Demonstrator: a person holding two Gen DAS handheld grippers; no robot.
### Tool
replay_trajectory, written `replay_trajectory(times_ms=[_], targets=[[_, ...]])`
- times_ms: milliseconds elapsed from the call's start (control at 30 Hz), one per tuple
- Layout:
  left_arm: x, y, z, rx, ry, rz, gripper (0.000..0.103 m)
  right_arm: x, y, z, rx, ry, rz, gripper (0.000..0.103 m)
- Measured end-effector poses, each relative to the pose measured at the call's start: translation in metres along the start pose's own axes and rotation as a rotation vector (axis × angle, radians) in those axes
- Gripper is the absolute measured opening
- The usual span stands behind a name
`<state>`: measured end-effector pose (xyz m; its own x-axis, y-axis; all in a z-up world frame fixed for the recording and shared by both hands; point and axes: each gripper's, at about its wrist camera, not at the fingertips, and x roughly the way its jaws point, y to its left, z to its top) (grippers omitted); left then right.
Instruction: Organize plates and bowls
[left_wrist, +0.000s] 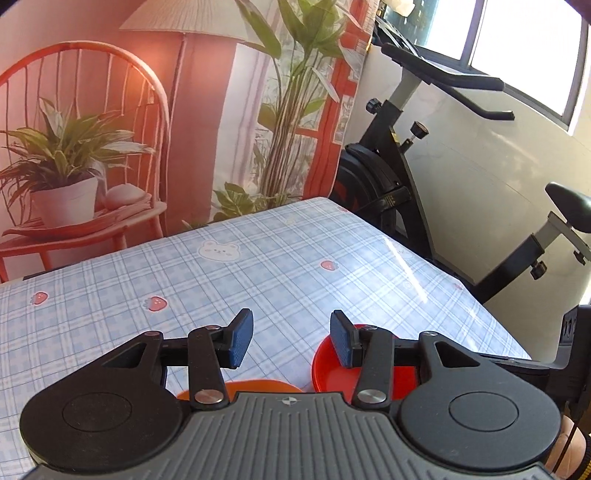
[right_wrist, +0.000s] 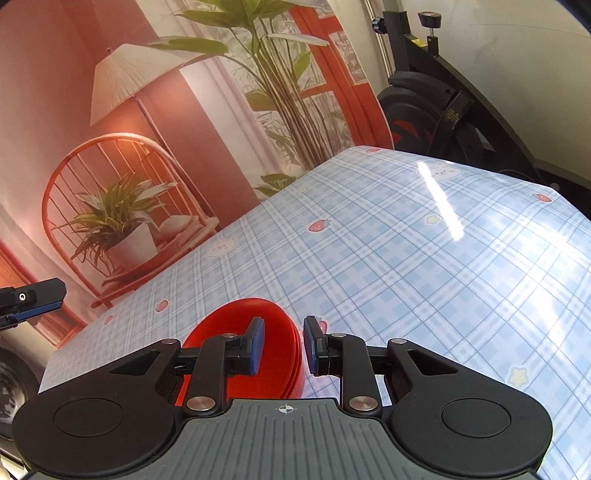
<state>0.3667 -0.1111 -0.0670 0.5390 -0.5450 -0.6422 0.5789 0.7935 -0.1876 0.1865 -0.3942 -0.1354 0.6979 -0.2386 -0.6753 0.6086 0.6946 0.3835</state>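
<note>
1. L gripper (left_wrist: 291, 339) jaws apart, empty; R gripper (right_wrist: 283, 345) narrow gap, nothing held.
2. Red bowl stack (right_wrist: 273, 332) on tabletop (left_wrist: 258, 266) w/ blue plaid cloth; orange plate (left_wrist: 258, 386) beside.
3. Exercise bike (left_wrist: 406, 177) by printed backdrop (left_wrist: 147, 110).

Printed backdrop (left_wrist: 147, 110); exercise bike (left_wrist: 406, 166); window (left_wrist: 524, 40).

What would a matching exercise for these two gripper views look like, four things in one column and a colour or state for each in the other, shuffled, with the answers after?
Things
1. left gripper
2. tablecloth
3. stack of dishes
4. exercise bike

States
A. red, nested on the table
B. black, beside the table
C. jaws apart, nothing between them
D. blue plaid with strawberries

Pairs: 1-C, 2-D, 3-A, 4-B
</note>
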Motion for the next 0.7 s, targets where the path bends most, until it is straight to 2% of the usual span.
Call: replay_trajectory(times_ms=[133,233,600,700], targets=[[0.037,-0.013,-0.013,0.042,0.101,-0.042,0.048,0.003,-0.002,-0.006,0.009,0.017,0.003,0.023],[0.056,-0.019,-0.020,0.076,0.145,-0.035,0.048,0.006,-0.003,-0.009,0.019,0.029,0.011,0.023],[0.090,-0.020,-0.025,0.097,0.215,-0.025,0.048,0.014,-0.010,-0.016,0.063,0.065,0.035,0.022],[0.094,-0.023,-0.025,0.100,0.220,-0.020,0.048,0.013,-0.010,-0.018,0.072,0.070,0.046,0.019]])
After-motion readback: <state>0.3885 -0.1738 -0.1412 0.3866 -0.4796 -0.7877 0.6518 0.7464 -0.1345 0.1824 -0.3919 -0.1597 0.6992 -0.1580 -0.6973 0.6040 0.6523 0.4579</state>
